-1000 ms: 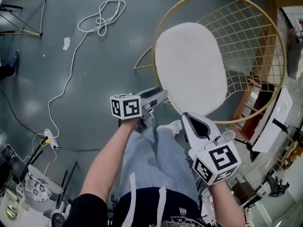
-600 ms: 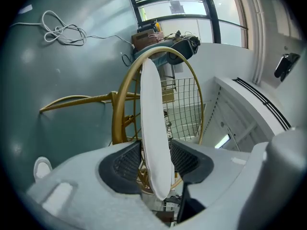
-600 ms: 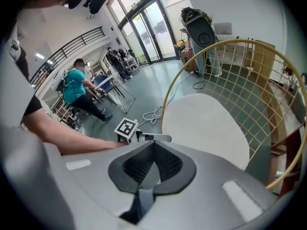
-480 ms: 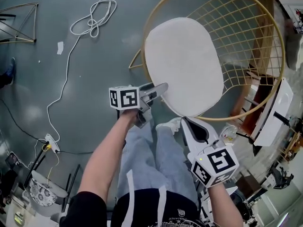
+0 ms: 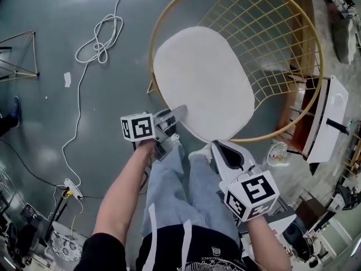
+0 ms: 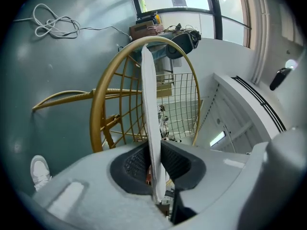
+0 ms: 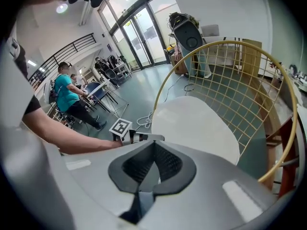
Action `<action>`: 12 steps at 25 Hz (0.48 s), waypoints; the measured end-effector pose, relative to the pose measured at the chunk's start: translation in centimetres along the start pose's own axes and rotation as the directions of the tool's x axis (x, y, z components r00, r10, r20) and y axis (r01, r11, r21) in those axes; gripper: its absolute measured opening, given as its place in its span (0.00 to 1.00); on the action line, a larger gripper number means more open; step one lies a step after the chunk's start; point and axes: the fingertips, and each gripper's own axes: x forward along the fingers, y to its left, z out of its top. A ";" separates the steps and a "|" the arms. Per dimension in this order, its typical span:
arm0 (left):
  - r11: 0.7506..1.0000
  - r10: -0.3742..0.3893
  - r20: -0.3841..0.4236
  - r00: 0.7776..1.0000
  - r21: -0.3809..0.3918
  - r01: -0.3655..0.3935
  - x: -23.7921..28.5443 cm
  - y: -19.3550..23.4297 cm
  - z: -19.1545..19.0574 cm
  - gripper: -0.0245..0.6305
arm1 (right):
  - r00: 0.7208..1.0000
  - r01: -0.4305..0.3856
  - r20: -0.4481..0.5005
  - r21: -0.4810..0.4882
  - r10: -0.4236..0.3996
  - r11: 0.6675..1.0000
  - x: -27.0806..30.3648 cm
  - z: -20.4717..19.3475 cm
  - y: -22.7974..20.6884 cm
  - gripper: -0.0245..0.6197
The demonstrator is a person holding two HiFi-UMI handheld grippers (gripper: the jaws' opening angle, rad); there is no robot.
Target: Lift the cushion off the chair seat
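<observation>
A white oval cushion [image 5: 203, 81] lies on the seat of a round gold wire chair [image 5: 316, 55]. My left gripper [image 5: 172, 116] is at the cushion's near left edge. In the left gripper view the thin cushion edge [image 6: 148, 95] runs between the dark pads [image 6: 136, 162]. The jaws have just been closing and now press on it. My right gripper [image 5: 228, 151] hovers just short of the cushion's front edge, apart from it. In the right gripper view its jaws [image 7: 153, 145] meet at the tips with nothing between, and the cushion [image 7: 192, 123] lies ahead.
A white cable [image 5: 98, 38] loops over the grey floor at the left, with a power strip [image 5: 72, 188] nearer. A white panel [image 5: 327, 117] stands right of the chair. The person's legs and white shoe [image 5: 200, 154] are below the seat. Other people [image 7: 69, 97] sit far off.
The left gripper's jaws, wide open before, have closed on the cushion's edge. Both grippers have edged toward the chair.
</observation>
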 end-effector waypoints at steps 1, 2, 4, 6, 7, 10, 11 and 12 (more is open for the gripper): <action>1.000 -0.005 0.003 1.000 -0.001 0.005 -0.1 -0.4 0.0 0.12 | 1.000 0.005 0.000 0.002 -0.005 1.000 -0.2 0.0 -0.2 0.03; 1.000 -0.010 0.007 1.000 -0.001 0.010 -0.1 -0.8 0.0 0.12 | 1.000 0.010 0.000 0.005 -0.010 1.000 -0.4 0.1 -0.3 0.03; 1.000 -0.018 0.010 1.000 0.004 0.018 -0.2 -1.9 0.1 0.12 | 1.000 0.018 0.005 0.009 -0.018 1.000 -0.9 0.3 -0.4 0.03; 1.000 -0.026 0.013 1.000 0.011 0.026 -0.1 -3.1 0.2 0.11 | 1.000 0.024 0.014 0.007 -0.024 1.000 -1.3 0.7 -0.5 0.03; 0.999 -0.032 0.016 0.999 0.014 0.031 0.0 -3.7 0.3 0.11 | 0.999 0.027 0.020 0.006 -0.027 1.000 -1.5 1.0 -0.5 0.03; 0.998 -0.050 0.024 0.998 0.024 0.050 0.3 -5.8 0.4 0.11 | 0.998 0.034 0.046 0.020 -0.035 0.999 -2.3 1.9 -0.5 0.03; 0.998 -0.056 0.024 0.998 0.028 0.055 0.3 -6.5 0.4 0.11 | 0.998 0.037 0.057 0.024 -0.038 0.999 -2.7 2.2 -0.5 0.03; 0.998 -0.059 0.023 0.998 0.033 0.058 0.4 -7.2 0.4 0.11 | 0.997 0.041 0.068 0.026 -0.043 0.999 -3.0 2.6 -0.5 0.03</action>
